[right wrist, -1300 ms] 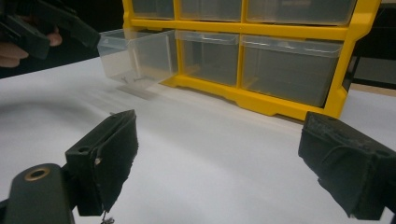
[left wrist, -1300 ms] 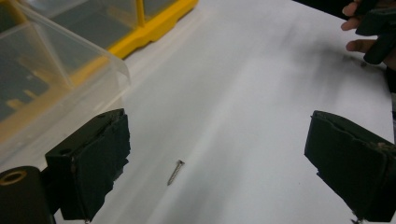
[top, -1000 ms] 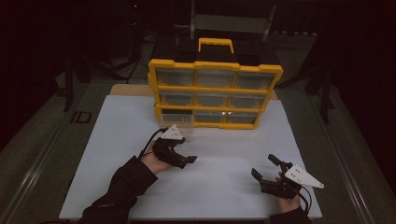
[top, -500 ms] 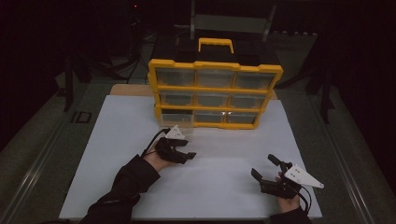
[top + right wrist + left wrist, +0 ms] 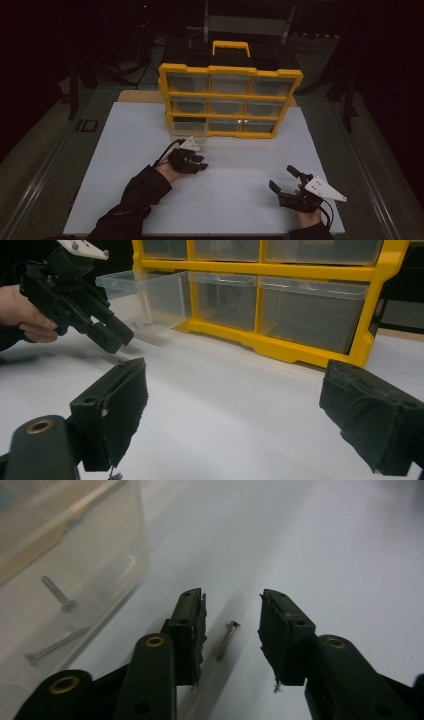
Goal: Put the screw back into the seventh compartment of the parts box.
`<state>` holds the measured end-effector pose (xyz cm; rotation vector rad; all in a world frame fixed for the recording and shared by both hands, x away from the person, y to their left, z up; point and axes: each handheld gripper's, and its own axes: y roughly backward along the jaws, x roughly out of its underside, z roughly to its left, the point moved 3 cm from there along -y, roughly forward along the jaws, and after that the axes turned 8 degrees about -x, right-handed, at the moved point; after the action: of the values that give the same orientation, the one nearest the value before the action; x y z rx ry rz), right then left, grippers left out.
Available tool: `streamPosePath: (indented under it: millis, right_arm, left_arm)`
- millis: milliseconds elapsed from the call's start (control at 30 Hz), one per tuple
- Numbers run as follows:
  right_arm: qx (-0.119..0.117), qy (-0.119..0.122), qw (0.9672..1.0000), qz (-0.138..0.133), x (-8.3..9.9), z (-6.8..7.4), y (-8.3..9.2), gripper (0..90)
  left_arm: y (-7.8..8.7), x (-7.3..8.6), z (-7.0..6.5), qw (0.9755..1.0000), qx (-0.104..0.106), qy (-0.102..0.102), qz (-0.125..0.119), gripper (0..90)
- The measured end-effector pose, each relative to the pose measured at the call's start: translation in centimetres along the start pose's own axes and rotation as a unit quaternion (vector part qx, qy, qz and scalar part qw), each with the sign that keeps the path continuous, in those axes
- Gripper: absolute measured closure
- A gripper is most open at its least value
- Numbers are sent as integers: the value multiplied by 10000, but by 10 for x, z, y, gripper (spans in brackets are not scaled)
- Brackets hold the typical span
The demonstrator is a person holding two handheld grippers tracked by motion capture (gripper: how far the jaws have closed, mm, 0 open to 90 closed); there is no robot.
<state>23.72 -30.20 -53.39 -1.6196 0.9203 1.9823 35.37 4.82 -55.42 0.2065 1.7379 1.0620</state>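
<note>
**A:** Screw (image 5: 228, 639) — that's your target. It lies flat on the white table (image 5: 130, 150), near the front of the pulled-out clear drawer (image 5: 75, 575), and right now it sits between the jaws of your left gripper (image 5: 231, 630).

**B:** Are you gripping it yet?

**A:** No. Your jaws have just been closing around it, but there is a gap on both sides; the pads don't touch it. Call that gripper unclenched, straddling the screw.

**B:** How will it handle?

**A:** I judge it light, stiff and slick: small metal, threaded shank, flat head at the far end. It may roll or squirt out if one pad reaches it first. Take hold across the middle of the shank, with both pads meeting it together, and keep the tips low on the table so they don't ride over it.

**B:** What's around it?

**A:** Two longer screws (image 5: 57, 645) lie inside that drawer to your left. The drawer belongs to the yellow organiser (image 5: 230, 100) at the far side of the table.

**B:** And the other hand?

**A:** Your right gripper (image 5: 289, 181) rests near the table's right front edge, jaws spread wide, holding nothing, well apart from the screw.
</note>
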Motion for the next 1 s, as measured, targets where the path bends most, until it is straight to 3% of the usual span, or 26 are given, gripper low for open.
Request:
streamPosePath:
  millis: [167,500,1000]
  right_arm:
    - [3,4,10000,5,0,0,0,117]
    - [3,0,10000,0,0,0,0,118]
    - [-3,-8,10000,6,0,0,-1,118]
  left_arm:
    - [-4,2,0,9998,23,-123,124,656]
    - [-13,4,-2,9996,39,-142,259,713]
    - [-15,5,-4,9993,49,-204,296,850]
